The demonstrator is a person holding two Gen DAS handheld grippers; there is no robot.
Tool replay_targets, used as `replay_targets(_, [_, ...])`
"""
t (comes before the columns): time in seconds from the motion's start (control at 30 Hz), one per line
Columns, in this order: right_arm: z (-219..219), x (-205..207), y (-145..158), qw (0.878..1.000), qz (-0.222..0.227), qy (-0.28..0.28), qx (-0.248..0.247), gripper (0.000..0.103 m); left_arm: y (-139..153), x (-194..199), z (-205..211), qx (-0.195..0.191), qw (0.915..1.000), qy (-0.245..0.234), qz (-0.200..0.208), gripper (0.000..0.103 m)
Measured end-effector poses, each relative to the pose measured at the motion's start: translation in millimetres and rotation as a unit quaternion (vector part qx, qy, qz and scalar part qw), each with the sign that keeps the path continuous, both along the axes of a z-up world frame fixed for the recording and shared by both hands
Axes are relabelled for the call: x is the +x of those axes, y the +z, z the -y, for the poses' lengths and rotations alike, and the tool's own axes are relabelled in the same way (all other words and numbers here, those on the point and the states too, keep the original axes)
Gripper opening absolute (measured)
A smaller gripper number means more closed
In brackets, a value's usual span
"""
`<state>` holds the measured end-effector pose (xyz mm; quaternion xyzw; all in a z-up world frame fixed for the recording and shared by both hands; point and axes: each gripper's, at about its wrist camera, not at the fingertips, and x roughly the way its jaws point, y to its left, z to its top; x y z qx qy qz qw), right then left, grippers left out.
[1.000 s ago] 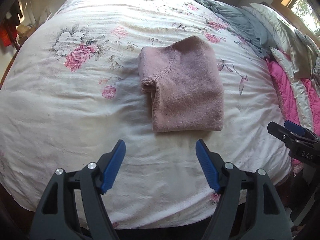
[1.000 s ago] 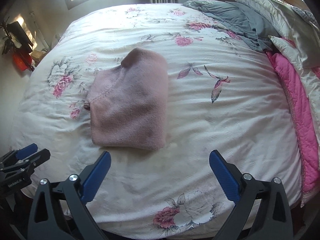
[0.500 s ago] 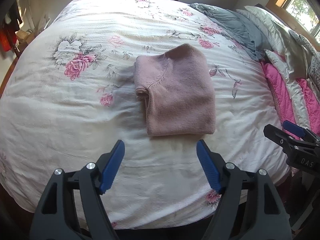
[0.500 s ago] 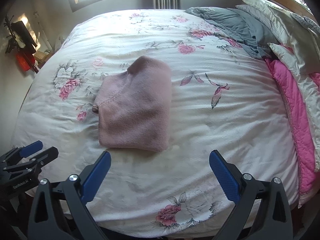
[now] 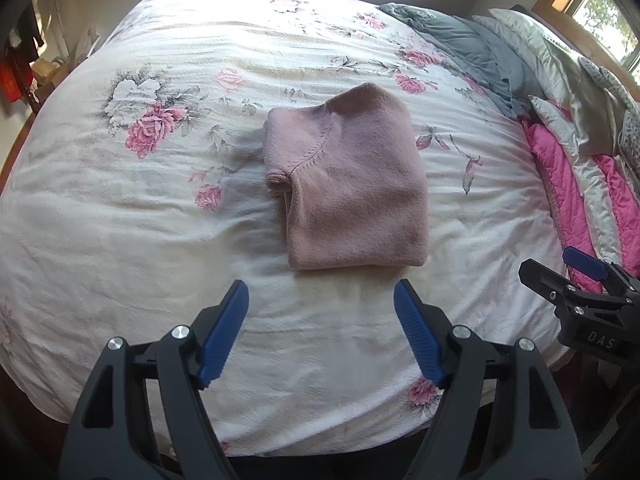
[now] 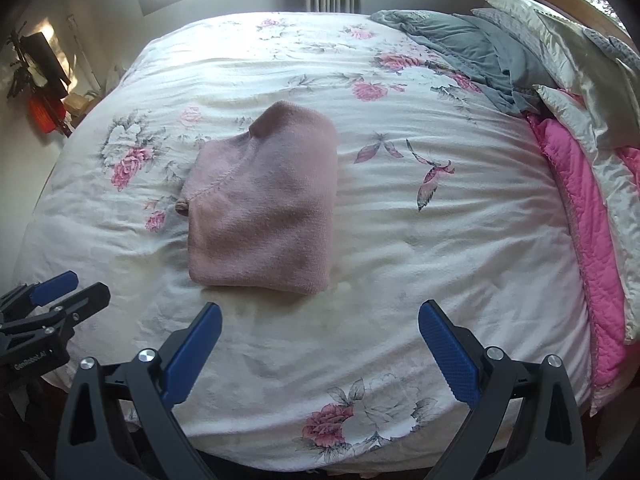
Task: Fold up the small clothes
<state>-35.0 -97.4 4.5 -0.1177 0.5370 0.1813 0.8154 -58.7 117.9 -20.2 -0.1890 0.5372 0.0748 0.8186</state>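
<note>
Pink folded sweater (image 5: 352,184) lies lengthwise, collar pointing away.

A dusty-pink knitted sweater (image 5: 352,188) on a white bedspread printed with pink roses and grey leaves (image 5: 160,208); a plain grey blanket (image 6: 472,52), a hot-pink quilted cover (image 6: 588,208) and pale silvery pillows (image 6: 560,36); black grippers with blue pads (image 6: 192,348).

A wide bed covered by a white quilted bedspread printed with pink roses (image 5: 168,216) is seen. A folded dusty-pink knitted sweater (image 5: 352,196) is laid flat near its middle. Crumpled grey fabric (image 6: 476,56), pale satin pillows (image 6: 560,56) and a bright pink quilted blanket (image 6: 588,216) are piled along the right side.
</note>
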Motion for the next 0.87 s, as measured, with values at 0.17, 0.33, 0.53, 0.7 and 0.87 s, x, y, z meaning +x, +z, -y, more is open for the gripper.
replay_targets(0.17, [2.4,3.4,-1.0,1.000,0.003,-0.006,-0.001,0.099,-1.2,1.8,0.8,-0.001,1.0000,-0.001,-0.002,0.075])
replay_targets(0.33, [2.6,5.5,-4.4,1.000,0.000,-0.008,-0.008,0.099,-1.1,2.6,0.0,0.001,1.0000,-0.001,-0.002,0.075])
replay_targets(0.53, [3.9,7.7,-7.4,1.000,-0.008,-0.012,-0.008,0.099,0.1,4.3,-0.2,0.000,1.0000,0.001,0.000,0.076])
replay_targets(0.7, [5.0,10.6,-11.8,1.000,-0.021,-0.015,-0.009,0.099,0.4,6.1,0.4,-0.002,1.0000,-0.001,-0.001,0.076])
replay_targets(0.87, [3.8,10.3,-10.8,1.000,-0.016,-0.015,-0.012,0.099,0.8,7.0,1.2,-0.001,1.0000,-0.001,-0.001,0.076])
